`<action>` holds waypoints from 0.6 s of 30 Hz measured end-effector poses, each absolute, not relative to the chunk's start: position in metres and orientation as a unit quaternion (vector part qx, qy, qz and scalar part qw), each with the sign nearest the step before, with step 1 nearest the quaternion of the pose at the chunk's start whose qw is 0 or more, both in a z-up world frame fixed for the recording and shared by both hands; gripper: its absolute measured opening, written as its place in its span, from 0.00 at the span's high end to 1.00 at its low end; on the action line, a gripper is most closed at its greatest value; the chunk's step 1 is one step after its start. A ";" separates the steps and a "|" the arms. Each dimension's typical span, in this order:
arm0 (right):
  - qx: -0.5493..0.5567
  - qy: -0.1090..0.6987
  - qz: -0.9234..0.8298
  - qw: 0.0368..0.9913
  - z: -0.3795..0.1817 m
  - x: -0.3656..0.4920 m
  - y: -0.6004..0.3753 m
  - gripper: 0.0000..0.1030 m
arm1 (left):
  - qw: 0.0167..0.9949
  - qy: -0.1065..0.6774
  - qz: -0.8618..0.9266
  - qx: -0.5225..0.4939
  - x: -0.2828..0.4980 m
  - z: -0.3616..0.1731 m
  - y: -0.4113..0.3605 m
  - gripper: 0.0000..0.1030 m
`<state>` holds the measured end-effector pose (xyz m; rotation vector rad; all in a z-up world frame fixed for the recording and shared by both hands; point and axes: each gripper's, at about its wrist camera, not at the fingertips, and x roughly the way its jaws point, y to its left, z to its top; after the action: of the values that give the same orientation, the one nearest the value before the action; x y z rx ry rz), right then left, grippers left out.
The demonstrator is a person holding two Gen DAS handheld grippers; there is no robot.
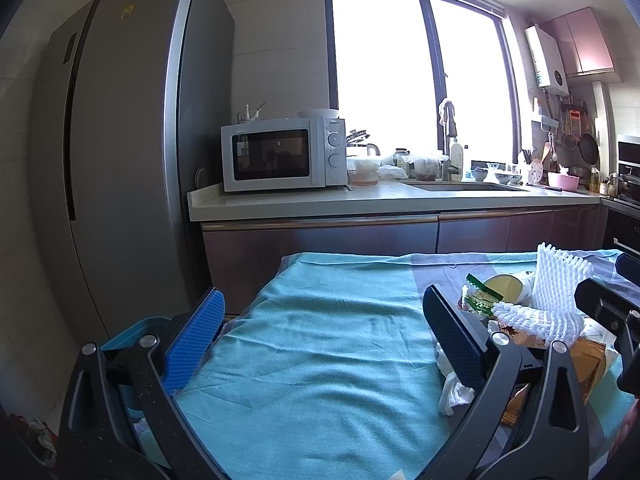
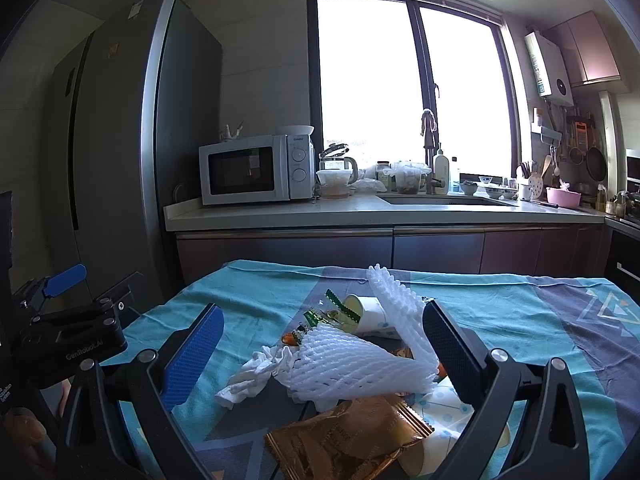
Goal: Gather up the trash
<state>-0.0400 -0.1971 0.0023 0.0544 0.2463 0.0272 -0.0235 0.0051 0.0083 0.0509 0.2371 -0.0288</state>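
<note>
A pile of trash lies on a table with a teal cloth (image 2: 500, 320). It holds white foam fruit netting (image 2: 352, 364), a crumpled white tissue (image 2: 256, 372), a gold foil wrapper (image 2: 344, 436), a green snack wrapper (image 2: 332, 312) and a paper cup (image 2: 372, 312) on its side. My right gripper (image 2: 324, 356) is open, its jaws on either side of the netting just above the pile. My left gripper (image 1: 320, 336) is open and empty over bare cloth, left of the pile; the netting (image 1: 556, 296) shows at its right. A blue bin (image 1: 136, 332) sits below the table's left edge.
A tall grey fridge (image 2: 132, 140) stands at the left. Behind the table runs a kitchen counter (image 2: 360, 212) with a white microwave (image 2: 256, 172), a sink, bottles and bowls under a bright window. The left gripper's body (image 2: 72, 332) shows at the left of the right wrist view.
</note>
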 end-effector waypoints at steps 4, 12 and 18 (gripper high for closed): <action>0.027 0.121 0.014 0.992 0.001 -0.041 -0.197 0.06 | 0.993 0.116 -0.015 0.025 -0.024 0.008 0.006 0.05; 0.028 0.120 0.016 0.992 0.000 -0.041 -0.197 0.06 | 0.993 0.111 -0.015 0.023 -0.028 0.008 0.005 0.05; 0.028 0.119 0.017 0.992 0.000 -0.043 -0.198 0.06 | 0.994 0.109 -0.015 0.023 -0.029 0.008 0.005 0.05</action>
<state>-0.0425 -0.1981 -0.0005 0.0571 0.2395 0.0347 -0.0291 0.0052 0.0078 0.0451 0.2191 -0.0291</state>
